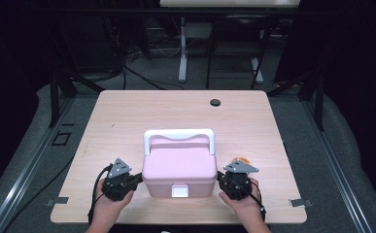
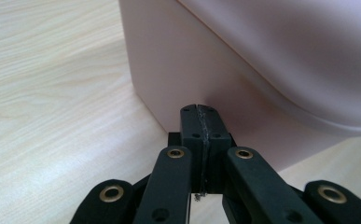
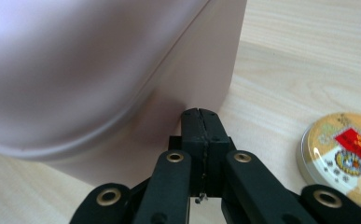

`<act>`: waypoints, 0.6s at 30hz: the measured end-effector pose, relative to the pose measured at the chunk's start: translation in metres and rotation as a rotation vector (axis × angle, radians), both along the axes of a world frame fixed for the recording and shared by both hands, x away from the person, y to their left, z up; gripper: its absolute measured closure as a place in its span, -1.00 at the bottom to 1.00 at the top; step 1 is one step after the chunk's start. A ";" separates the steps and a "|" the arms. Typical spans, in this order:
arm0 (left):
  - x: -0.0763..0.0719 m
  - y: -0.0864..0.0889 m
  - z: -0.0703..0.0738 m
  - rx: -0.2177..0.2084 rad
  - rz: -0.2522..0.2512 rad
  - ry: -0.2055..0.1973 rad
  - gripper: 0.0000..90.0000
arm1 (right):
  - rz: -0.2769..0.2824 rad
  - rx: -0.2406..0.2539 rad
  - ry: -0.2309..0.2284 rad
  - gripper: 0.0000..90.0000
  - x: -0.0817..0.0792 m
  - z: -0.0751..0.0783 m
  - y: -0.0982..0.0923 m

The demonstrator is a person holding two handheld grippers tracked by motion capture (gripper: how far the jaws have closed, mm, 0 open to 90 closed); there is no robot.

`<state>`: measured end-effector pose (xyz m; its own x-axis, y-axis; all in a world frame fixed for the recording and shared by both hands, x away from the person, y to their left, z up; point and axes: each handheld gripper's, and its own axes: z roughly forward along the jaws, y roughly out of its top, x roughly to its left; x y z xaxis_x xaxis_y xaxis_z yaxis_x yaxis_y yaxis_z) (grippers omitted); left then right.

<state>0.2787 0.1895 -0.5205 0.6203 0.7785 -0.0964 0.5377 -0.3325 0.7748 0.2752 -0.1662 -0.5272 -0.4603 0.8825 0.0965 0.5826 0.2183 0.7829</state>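
A pink box with a white handle and a white front latch stands near the table's front edge. My left gripper sits at the box's left side, jaws shut with nothing between them. In the left gripper view its tips are right at the pink box's wall. My right gripper is at the box's right side, also shut and empty. In the right gripper view its tips are right at the pink box's wall; whether either gripper touches the box I cannot tell.
A small round tin with a red and gold lid lies on the table beside my right gripper, also seen as the tin behind it from above. The wooden table has a dark cable hole at the back.
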 end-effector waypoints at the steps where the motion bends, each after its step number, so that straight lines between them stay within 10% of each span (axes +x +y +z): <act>1: -0.002 0.001 0.000 -0.009 -0.003 0.005 1.00 | 0.003 -0.005 0.004 1.00 -0.001 0.001 0.000; 10: -0.008 0.008 0.003 0.012 -0.051 0.016 1.00 | 0.066 -0.087 -0.012 1.00 -0.019 0.004 0.004; 18: -0.006 0.009 0.003 0.007 -0.061 0.036 1.00 | 0.095 -0.050 0.007 1.00 -0.016 0.003 0.000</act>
